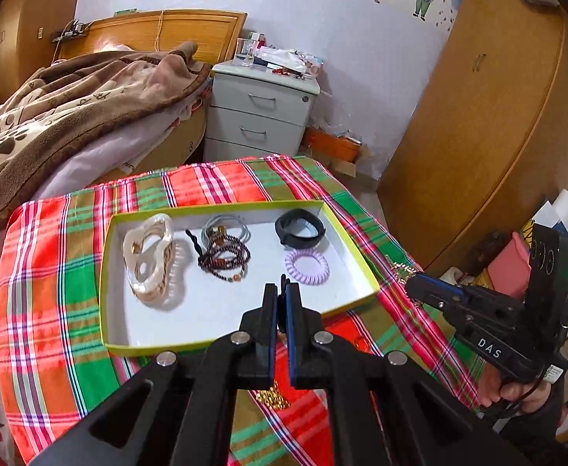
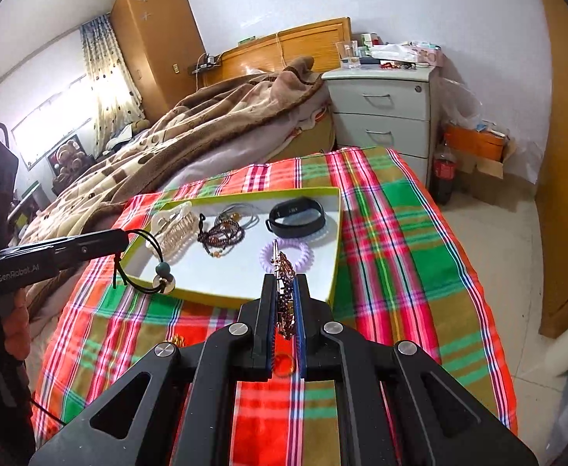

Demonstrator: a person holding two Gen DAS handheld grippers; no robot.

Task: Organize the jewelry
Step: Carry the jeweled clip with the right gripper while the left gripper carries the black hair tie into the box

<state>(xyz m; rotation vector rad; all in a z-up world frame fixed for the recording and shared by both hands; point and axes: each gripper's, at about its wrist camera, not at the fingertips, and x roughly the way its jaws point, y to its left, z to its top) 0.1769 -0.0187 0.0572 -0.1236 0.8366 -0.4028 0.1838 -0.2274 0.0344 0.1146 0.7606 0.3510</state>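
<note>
The left hand-held gripper (image 1: 283,291) is closed on a black cord bracelet with a teal bead and silver ring (image 2: 155,268), which hangs over the near left corner of the shallow white tray with yellow-green rim (image 1: 107,272). The right hand-held gripper (image 2: 284,295) is closed on a brown rhinestone hair clip (image 2: 285,272) above the tray's near edge. The tray rests on the plaid-covered surface (image 1: 51,310) and contains a translucent claw clip (image 1: 148,260), dark beaded bracelets (image 1: 225,258), a black fitness band (image 1: 299,227) and a lilac spiral hair tie (image 1: 307,266).
</note>
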